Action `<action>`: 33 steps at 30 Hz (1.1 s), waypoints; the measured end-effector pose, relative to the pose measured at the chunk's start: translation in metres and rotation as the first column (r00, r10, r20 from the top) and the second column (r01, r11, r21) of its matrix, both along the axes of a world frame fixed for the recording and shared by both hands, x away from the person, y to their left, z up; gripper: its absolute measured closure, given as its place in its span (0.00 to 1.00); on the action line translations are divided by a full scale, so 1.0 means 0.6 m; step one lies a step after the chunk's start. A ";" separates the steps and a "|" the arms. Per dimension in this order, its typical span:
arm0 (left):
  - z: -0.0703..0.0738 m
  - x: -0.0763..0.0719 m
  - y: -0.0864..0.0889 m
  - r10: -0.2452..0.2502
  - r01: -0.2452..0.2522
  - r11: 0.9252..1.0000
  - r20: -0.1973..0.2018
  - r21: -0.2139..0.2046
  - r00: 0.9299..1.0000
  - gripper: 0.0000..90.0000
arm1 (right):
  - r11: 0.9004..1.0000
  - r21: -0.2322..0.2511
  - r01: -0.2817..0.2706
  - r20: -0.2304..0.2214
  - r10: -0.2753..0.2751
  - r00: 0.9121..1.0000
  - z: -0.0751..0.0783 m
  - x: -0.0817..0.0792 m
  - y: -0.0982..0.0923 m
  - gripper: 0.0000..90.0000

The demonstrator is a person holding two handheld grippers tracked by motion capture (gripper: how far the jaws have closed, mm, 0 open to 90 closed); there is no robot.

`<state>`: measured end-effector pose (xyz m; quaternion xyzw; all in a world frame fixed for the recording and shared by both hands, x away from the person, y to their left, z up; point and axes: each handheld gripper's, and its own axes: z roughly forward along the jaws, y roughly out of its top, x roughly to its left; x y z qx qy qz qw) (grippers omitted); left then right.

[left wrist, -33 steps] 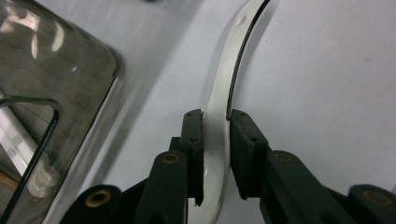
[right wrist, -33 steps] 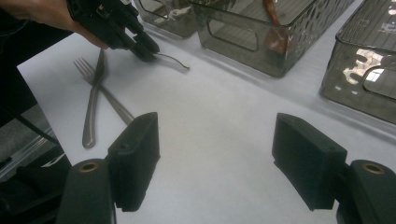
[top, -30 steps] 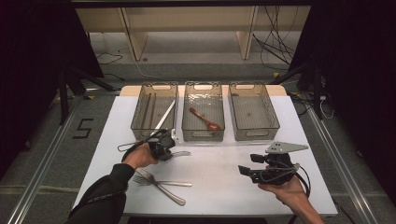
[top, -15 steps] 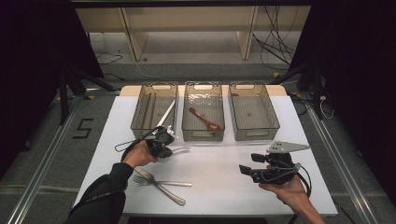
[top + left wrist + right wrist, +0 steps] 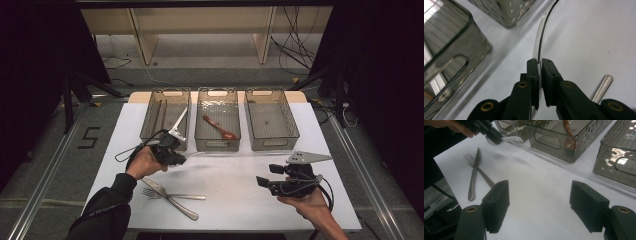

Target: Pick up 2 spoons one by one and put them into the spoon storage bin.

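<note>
My left gripper [image 5: 181, 157] [image 5: 540, 63] is shut on a thin silver utensil [image 5: 541, 37], most likely a spoon, seen edge-on between the pads. Its handle [image 5: 215, 153] reaches right just in front of the middle bin, a little above the table. In the right gripper view the same utensil [image 5: 510, 138] shows at the top left, in the far gripper held by a hand. My right gripper [image 5: 265, 182] [image 5: 539, 205] stands open over bare white table at the front right, nothing between its jaws.
Three smoky clear bins line the back: the left bin [image 5: 150, 130] with dark sticks, the middle bin [image 5: 217, 145] with a reddish-brown spoon [image 5: 220, 127], the right bin [image 5: 292, 131]. A fork [image 5: 192, 197] and knife [image 5: 170, 199] lie crossed near the front left edge.
My left gripper has risen a little with the silver utensil in it, toward the bins. The right gripper has stayed where it was.
</note>
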<state>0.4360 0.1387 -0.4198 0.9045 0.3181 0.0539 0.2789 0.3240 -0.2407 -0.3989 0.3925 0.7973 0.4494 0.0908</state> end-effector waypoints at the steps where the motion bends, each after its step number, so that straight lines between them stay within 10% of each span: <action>1: 0.005 0.000 0.001 -0.002 0.002 1.000 -0.008 -0.012 1.000 0.94 | 1.000 0.000 0.001 0.000 -0.001 1.000 0.000 0.000 0.000 0.37; 15: 0.050 0.010 -0.024 0.066 -0.058 0.978 0.033 -0.202 0.997 0.94 | 1.000 0.002 0.002 -0.005 -0.002 1.000 0.000 0.001 0.000 0.37; 33: 0.078 0.071 -0.089 0.121 -0.096 0.968 0.097 -0.234 0.988 0.94 | 1.000 0.027 -0.015 0.029 0.014 0.999 0.004 -0.002 0.000 0.34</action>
